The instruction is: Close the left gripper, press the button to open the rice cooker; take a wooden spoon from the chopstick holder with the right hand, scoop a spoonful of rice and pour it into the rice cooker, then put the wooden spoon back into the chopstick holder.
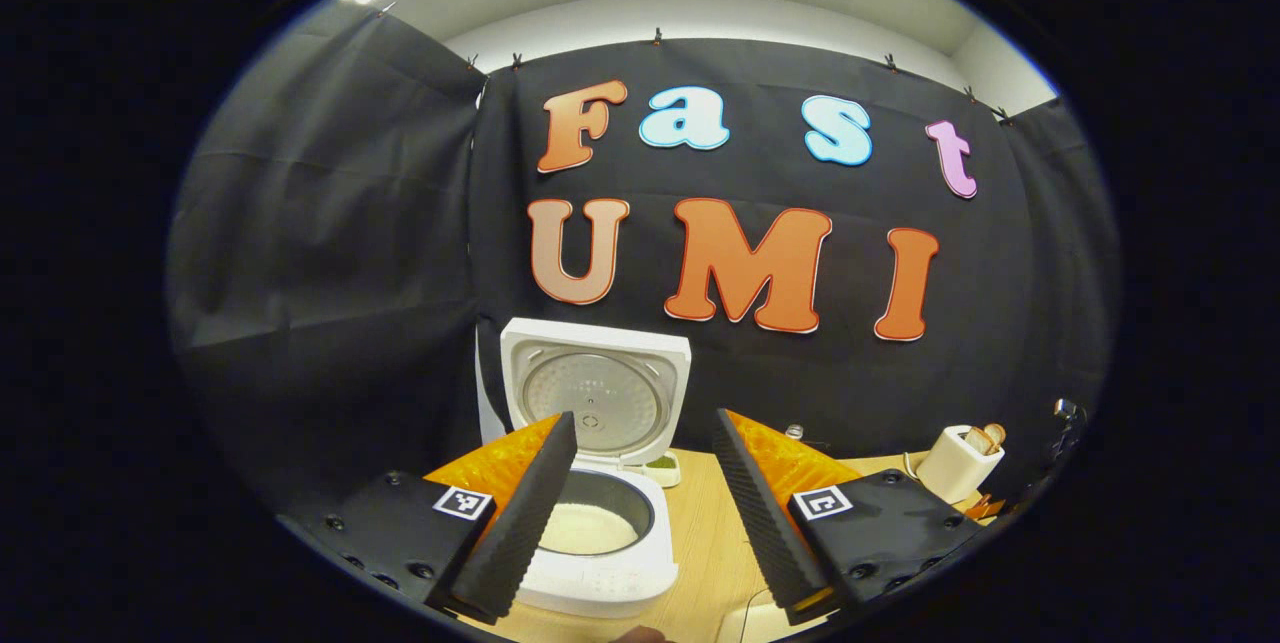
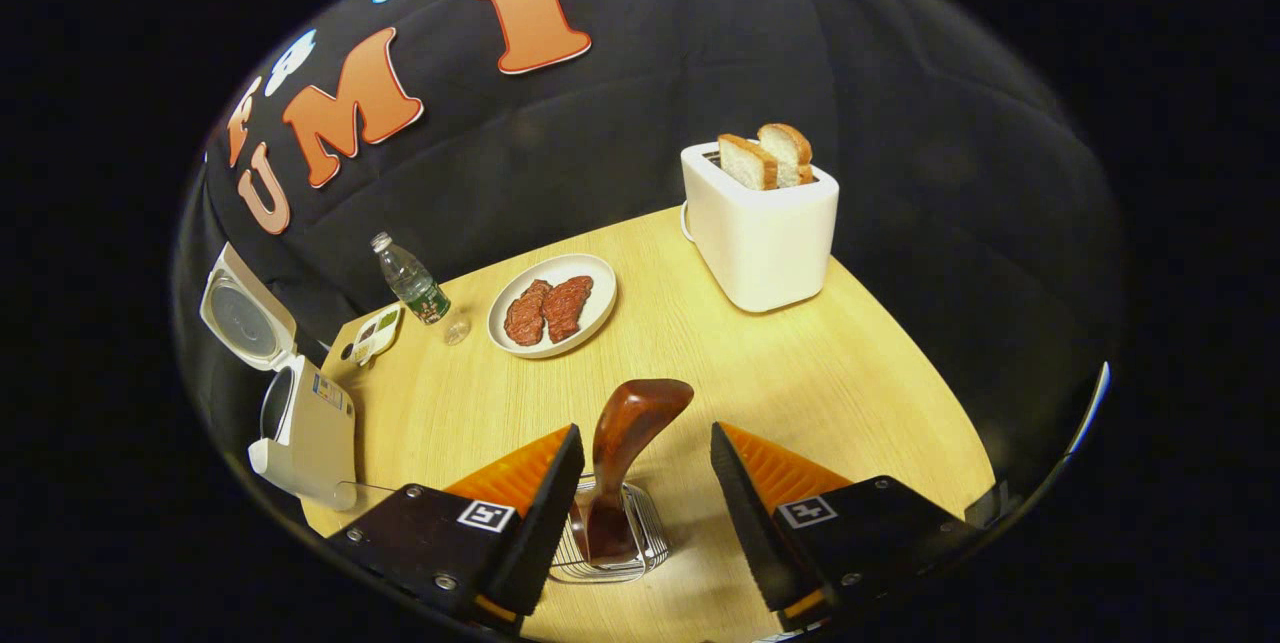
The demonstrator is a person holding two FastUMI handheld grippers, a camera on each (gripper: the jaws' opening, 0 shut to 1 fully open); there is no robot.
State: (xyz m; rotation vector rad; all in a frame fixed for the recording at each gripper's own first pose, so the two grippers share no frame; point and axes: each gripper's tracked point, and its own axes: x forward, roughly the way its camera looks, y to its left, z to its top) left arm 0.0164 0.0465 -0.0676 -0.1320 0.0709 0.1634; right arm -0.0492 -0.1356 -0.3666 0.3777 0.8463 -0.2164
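In the left gripper view the white rice cooker (image 1: 600, 563) stands on the wooden table with its lid (image 1: 597, 401) swung up. Its inner pot (image 1: 588, 527) holds something whitish. My left gripper (image 1: 646, 415) is open just in front of and above the cooker, with nothing between its fingers. In the right gripper view the dark wooden spoon (image 2: 630, 433) stands bowl-up in a wire chopstick holder (image 2: 612, 548). My right gripper (image 2: 645, 428) is open with the spoon between its fingers, and neither finger touches it. The open rice cooker (image 2: 305, 428) sits far left.
A white toaster (image 2: 760, 228) with two bread slices stands at the back right. A plate (image 2: 598, 311) with two pieces of meat, a water bottle (image 2: 410, 283) and a small dish (image 2: 375, 333) sit mid-table. The toaster (image 1: 958, 463) also appears right of the cooker.
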